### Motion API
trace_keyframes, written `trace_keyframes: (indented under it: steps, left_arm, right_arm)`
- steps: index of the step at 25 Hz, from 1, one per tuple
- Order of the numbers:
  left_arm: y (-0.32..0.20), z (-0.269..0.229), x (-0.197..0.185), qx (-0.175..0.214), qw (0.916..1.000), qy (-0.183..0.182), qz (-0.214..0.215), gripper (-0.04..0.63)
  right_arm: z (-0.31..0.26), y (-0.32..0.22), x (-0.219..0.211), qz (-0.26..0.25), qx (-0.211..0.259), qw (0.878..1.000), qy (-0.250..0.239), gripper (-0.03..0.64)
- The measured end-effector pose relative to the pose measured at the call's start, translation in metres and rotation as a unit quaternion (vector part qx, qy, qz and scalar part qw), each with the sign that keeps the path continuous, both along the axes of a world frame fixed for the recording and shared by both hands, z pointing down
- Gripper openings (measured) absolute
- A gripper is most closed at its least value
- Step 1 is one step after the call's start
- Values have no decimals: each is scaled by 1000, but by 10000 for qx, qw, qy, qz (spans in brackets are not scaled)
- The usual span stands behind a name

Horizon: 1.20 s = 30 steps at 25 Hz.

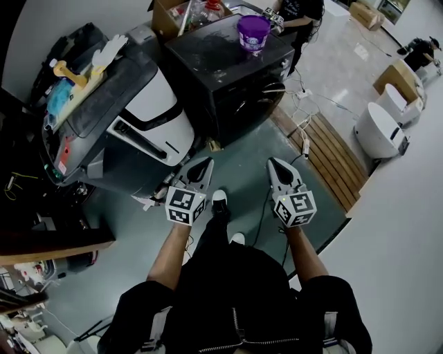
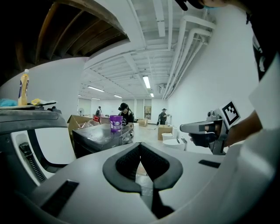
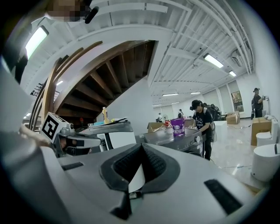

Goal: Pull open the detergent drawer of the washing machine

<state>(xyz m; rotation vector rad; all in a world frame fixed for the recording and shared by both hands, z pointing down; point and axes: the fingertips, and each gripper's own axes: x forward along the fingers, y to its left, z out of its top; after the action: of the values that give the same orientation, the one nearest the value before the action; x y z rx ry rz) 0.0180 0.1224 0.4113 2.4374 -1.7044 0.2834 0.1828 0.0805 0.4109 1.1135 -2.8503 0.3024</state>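
Observation:
A dark washing machine (image 1: 228,86) stands ahead of me, with a purple tub (image 1: 253,31) on its top. Its control panel faces right; I cannot pick out the detergent drawer. A white and grey machine (image 1: 149,104) stands to its left. My left gripper (image 1: 199,169) and right gripper (image 1: 278,168) hang side by side over the floor, short of both machines and touching nothing. Both point at the machines. The left gripper view shows its jaws (image 2: 140,144) shut and empty, with the dark machine (image 2: 98,135) beyond. The right gripper (image 3: 141,145) is likewise shut on nothing.
A yellow bottle (image 1: 69,72) and clutter lie on the white and grey machine. Cables (image 1: 304,104) trail across the floor by a wooden platform (image 1: 332,159). White toilets (image 1: 381,131) stand at the right. A person (image 1: 301,10) stands behind the dark machine. Cardboard boxes (image 1: 166,17) sit at the back.

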Motion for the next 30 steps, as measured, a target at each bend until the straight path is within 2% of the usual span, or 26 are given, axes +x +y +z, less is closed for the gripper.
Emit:
trace_keyframes:
  steps: [8,16,23,30]
  left_arm:
    - [-86,5,-12,-52,9994,63,340,18]
    - [-168,9,-53,-129,9982,81,585,18]
    - [-212,21,-90,-250,9972,37,705,18]
    - [-239,31,-101,-345,9966,92,744,18]
  right_arm:
    - [3,-75,-22,180,-166,9997,2,6]
    - [8,-149,-77,166,-466,9987,-106,8]
    - [20,-194,-124,251,-889,9946,-468,11]
    - [43,-216,-147,202,-1105,9923,-517,9]
